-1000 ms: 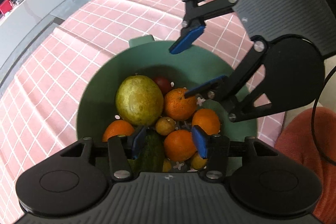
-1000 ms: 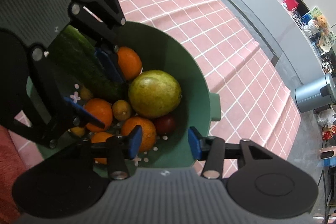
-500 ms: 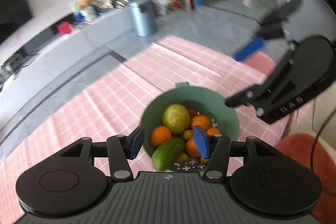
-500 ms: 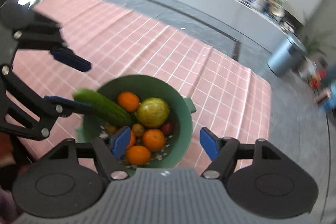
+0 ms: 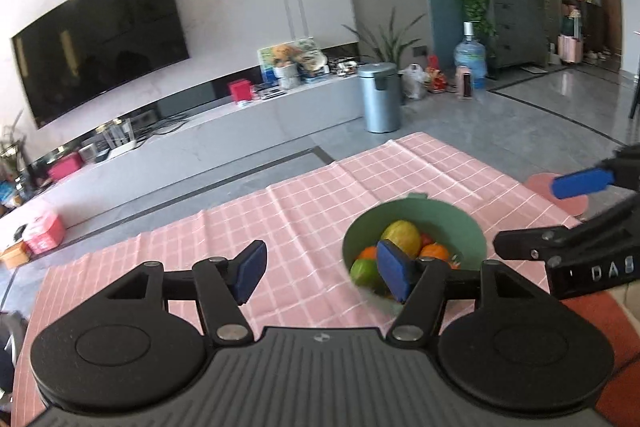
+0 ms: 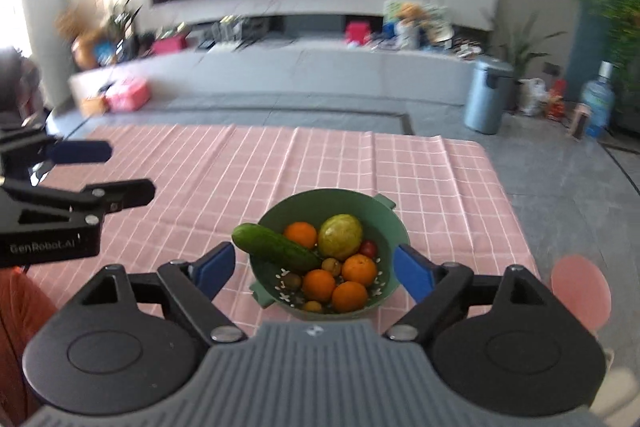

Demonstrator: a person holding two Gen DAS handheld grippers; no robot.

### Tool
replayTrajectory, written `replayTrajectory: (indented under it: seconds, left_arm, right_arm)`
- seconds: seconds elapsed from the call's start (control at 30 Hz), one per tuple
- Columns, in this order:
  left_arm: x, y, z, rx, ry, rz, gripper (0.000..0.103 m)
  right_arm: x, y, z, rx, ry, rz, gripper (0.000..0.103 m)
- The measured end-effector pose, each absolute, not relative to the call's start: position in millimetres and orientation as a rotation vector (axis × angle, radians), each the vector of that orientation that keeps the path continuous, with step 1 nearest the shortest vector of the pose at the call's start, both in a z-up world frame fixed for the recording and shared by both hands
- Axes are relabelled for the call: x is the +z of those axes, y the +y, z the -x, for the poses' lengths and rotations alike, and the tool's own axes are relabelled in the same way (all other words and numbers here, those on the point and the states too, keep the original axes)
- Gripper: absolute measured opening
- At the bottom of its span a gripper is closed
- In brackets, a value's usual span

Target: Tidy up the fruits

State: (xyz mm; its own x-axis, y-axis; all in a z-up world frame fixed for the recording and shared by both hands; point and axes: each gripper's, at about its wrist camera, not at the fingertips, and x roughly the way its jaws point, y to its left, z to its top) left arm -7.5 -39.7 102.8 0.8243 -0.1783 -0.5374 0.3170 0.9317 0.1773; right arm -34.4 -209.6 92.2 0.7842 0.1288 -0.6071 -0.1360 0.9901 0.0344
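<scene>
Left tool (image 5: 320, 269): jaws were wide and opening further, nothing between the blue pads, just hanging over the pink checked cloth (image 5: 280, 211) on the bench.
Right tool (image 6: 312, 269): same deal, jaws were spreading apart and empty, hovering on the near side of the bowl.
Bowl (image 6: 384, 223): green colander-type bowl sat on the cloth near the near edge of the bench, closer to its right corner.
Cucumber (image 6: 276, 247): lay tilted inside the bowl, one end poking out over the left rim.
Other fruit: a big yellow-green mango-ish one (image 6: 340, 237) sat in the middle, several oranges (image 6: 359, 269) around it, a small red one (image 6: 368, 248) at the right, plus a few small brownish ones I couldn't identify.
Background: grey bin (image 6: 488, 95) stood on the floor past the far right corner.
</scene>
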Motion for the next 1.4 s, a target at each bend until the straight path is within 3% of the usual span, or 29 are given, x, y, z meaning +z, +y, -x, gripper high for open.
replayTrajectory:
  seconds: [0.67,1.4]
  left_arm:
    - [22.2,-17.9,35.4,-0.173,0.667,-0.161,0.076]
    - [13.5,-18.9,39.4,-0.164,0.7,-0.163,0.077]
  right_arm:
    - [-7.4,-170.8,98.4,-0.095,0.532,-0.02,0.083]
    - [-17.8,-180.5,100.0,-0.086,0.525,-0.062,0.086]
